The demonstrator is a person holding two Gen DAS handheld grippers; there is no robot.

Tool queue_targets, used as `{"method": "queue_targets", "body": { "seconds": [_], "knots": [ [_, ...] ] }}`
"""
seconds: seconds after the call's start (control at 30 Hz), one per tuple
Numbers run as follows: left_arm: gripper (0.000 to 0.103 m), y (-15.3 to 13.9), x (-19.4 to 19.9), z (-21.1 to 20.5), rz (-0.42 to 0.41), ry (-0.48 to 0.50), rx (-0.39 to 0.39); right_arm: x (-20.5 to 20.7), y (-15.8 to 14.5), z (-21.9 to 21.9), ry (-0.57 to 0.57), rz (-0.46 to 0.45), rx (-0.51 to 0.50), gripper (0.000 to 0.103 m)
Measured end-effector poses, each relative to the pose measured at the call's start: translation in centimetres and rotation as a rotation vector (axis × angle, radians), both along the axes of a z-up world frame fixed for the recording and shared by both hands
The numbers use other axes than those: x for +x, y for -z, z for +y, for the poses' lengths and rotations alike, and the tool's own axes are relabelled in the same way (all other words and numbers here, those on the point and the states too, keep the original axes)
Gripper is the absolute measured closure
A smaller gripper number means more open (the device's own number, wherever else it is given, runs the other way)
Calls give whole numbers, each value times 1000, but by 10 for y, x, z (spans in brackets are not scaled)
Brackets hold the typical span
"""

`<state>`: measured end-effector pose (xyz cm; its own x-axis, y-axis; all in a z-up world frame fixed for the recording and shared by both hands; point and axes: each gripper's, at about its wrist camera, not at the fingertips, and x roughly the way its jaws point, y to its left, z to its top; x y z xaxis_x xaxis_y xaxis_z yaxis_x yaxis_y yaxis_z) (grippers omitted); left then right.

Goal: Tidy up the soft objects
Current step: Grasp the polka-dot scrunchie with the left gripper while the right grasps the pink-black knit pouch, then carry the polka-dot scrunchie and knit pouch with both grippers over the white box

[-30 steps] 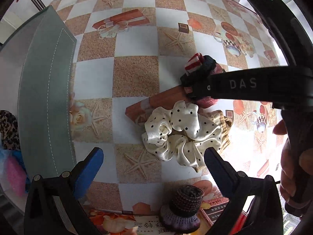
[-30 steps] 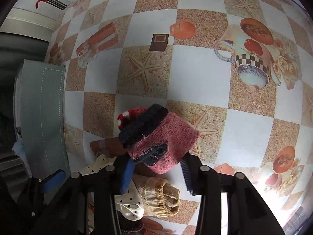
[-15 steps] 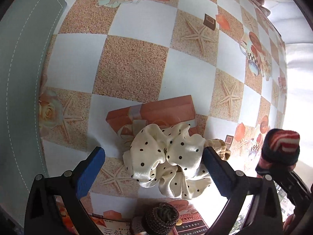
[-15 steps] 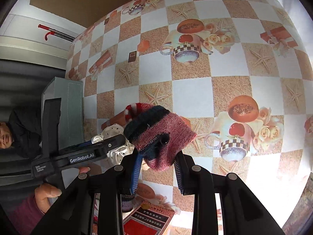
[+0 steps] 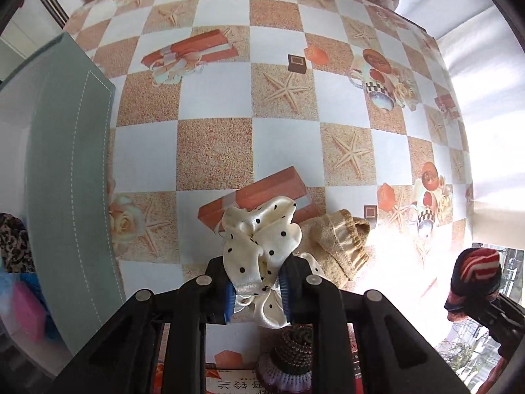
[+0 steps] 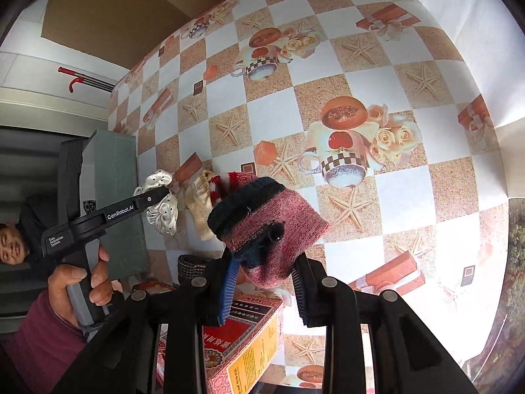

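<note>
Left wrist: bin (image 5: 69, 177) contents hidden; left tool (image 5: 257, 290) pinches scrunchie (image 5: 262, 239).

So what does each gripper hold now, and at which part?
Left gripper pinches the cream dotted scrunchie at its near folds. Right gripper clamps the knitted hat by one side.

Checkered tablecloth (image 5: 210, 151) covers the table; tan wall (image 6: 108, 10) behind.
</note>
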<state>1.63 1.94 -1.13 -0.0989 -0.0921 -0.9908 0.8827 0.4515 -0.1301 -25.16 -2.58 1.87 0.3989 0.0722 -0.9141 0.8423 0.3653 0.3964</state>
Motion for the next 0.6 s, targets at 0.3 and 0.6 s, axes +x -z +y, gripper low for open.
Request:
{"method": "queue_targets", "body": {
  "seconds": [0.3, 0.6],
  "knots": [
    [79, -66, -47, 54, -113, 185, -130, -4, -36, 42, -5, 1, -53, 71],
    [79, -97, -81, 116, -180, 284, -142, 13, -68, 97, -57, 23, -126, 71]
  ]
}}
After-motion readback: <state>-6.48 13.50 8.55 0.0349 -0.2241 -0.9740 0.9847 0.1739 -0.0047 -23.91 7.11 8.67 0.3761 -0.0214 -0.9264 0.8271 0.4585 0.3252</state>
